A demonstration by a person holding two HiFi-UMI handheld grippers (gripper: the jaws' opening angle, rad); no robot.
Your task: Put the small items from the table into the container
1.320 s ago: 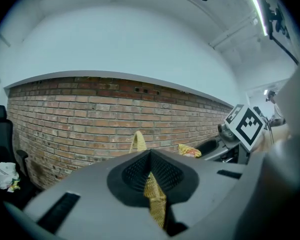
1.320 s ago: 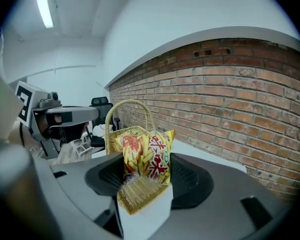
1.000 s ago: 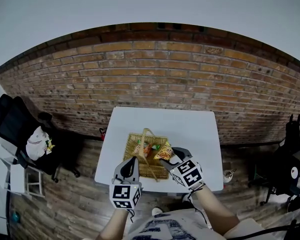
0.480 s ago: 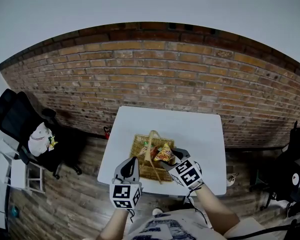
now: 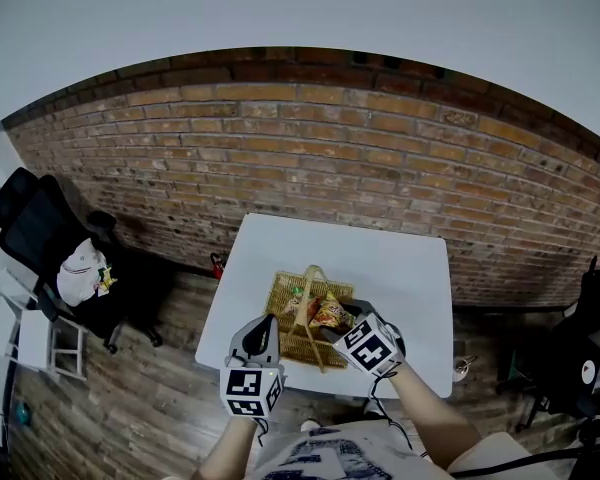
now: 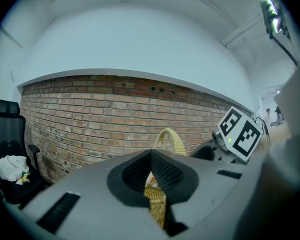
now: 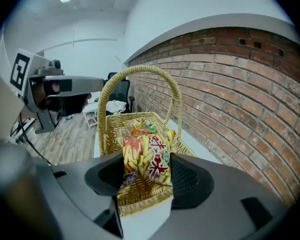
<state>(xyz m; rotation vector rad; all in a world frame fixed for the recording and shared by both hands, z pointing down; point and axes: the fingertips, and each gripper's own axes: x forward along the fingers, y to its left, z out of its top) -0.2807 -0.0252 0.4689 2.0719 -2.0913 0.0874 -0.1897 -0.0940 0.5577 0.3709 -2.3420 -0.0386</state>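
A wicker basket (image 5: 292, 336) with a tall handle (image 7: 140, 76) stands at the near side of the white table (image 5: 400, 278), with several snack packets inside it. My right gripper (image 5: 334, 320) is shut on a yellow and red snack bag (image 7: 147, 159), which hangs over the basket's near right part (image 7: 140, 196). My left gripper (image 5: 264, 321) is at the basket's near left corner. In the left gripper view a strip of its wicker rim (image 6: 156, 204) sits in the narrow gap between the left gripper's (image 6: 154, 194) jaws, which look shut on it.
A brick wall (image 5: 330, 158) runs behind the table. A black office chair (image 5: 30, 238) and a white rack (image 5: 50, 343) stand on the wooden floor at the left. Dark equipment (image 5: 580, 338) stands at the right.
My right gripper has sunk a little with the snack bag and come in over the basket. The left gripper has stayed at the basket's corner.
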